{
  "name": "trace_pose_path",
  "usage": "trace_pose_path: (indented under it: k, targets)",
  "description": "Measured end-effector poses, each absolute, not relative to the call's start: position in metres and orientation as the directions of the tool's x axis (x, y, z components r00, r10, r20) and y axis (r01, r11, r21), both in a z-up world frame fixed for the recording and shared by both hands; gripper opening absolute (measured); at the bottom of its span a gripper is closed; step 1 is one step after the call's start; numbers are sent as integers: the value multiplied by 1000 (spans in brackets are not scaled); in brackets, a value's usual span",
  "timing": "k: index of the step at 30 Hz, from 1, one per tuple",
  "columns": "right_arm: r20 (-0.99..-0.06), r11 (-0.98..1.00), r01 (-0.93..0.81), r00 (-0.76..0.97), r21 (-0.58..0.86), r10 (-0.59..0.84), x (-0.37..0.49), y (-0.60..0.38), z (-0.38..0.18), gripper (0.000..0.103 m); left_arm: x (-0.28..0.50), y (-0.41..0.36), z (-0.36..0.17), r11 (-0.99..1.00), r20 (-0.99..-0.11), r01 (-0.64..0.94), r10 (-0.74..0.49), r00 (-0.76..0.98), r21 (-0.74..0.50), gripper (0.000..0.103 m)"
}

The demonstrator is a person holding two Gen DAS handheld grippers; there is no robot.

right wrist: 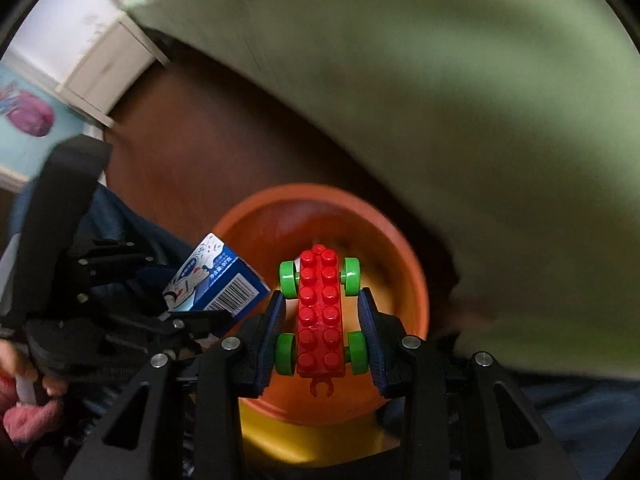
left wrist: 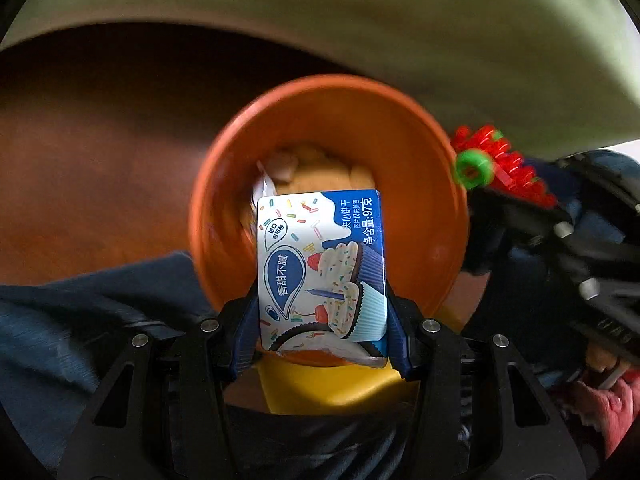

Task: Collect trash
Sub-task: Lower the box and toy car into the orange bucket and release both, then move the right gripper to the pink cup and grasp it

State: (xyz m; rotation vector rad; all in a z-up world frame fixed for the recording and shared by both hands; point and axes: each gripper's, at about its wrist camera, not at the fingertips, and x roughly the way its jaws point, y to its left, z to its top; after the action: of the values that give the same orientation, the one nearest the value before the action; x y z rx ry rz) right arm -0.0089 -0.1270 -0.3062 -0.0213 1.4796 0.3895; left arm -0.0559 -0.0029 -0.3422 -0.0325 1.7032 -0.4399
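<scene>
while both pieces of trash hang right over the orange bin [left wrist: 424, 152], the job looks to be at the drop-off step: the blue-and-white biscuit box [left wrist: 322, 272] sits at the centre of the left wrist view, pinched by its two long sides in the left gripper [left wrist: 322, 320], jaws about half apart and pressing on the carton, its far end reaching over the bin's mouth. in the right wrist view the red toy car [right wrist: 322, 312], a studded brick base with four green wheels, lies lengthwise in the right gripper [right wrist: 322, 328], jaws drawn nearly as close as they go and bearing on the wheels, with the bin's mouth directly beneath. by my reading the next move calls for parting each pair of jaws while the items are inside the rim line, so neither clips the edge and tumbles onto the dark brown floor [left wrist: 100, 152] around it; the box is wide and close to the lower-left rim in the right view, so it may want nudging toward the middle first. down in the bin there is pale crumpled stuff, but blur keeps me from naming it. a yellow shape [left wrist: 332, 384] under the bin's near edge is cut off by the fingers. a green surface [right wrist: 440, 80] fills the upper right, smeared by motion.
</scene>
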Motion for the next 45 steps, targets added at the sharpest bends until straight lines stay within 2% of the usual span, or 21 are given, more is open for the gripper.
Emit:
trace_pose_path:
  k: [4,6,7,8,12,30,36,43,45]
  targets:
    - [-981,956,-227,15,183,192,-7,-129,-327,38,-54,-10,-358,942,-961,237,-191,-200,-237,55]
    - [-980,961,-205,28,187,197,-6,-133,-326,51,-50,-10,-359,949,-966,231,-170,-195,-214,62]
    - [-979,962,-195,42,189,201,-5,-135,-324,62,-50,-9,-360,949,-965,228,-174,-198,-218,64]
    - [-979,963,-191,49,187,200,-4,-136,-323,62,-49,-8,-360,949,-962,221,-182,-202,-226,68]
    - [-975,966,-161,56,204,215,-3,-141,-323,65,-56,-5,-360,954,-968,216,-168,-186,-207,73]
    - [-963,965,-129,121,226,242,1,-154,-303,71,-59,5,-346,960,-975,191,-180,-129,-203,73]
    - [-938,961,-210,257,182,234,3,-146,-255,75,-46,17,-310,963,-978,173,-206,-29,-208,73]
    - [-852,941,-311,448,136,272,15,-140,-176,79,-13,47,-246,978,-961,96,-199,191,-183,74]
    - [-820,937,-323,497,131,286,23,-142,-155,82,-6,52,-232,975,-948,86,-218,230,-203,79]
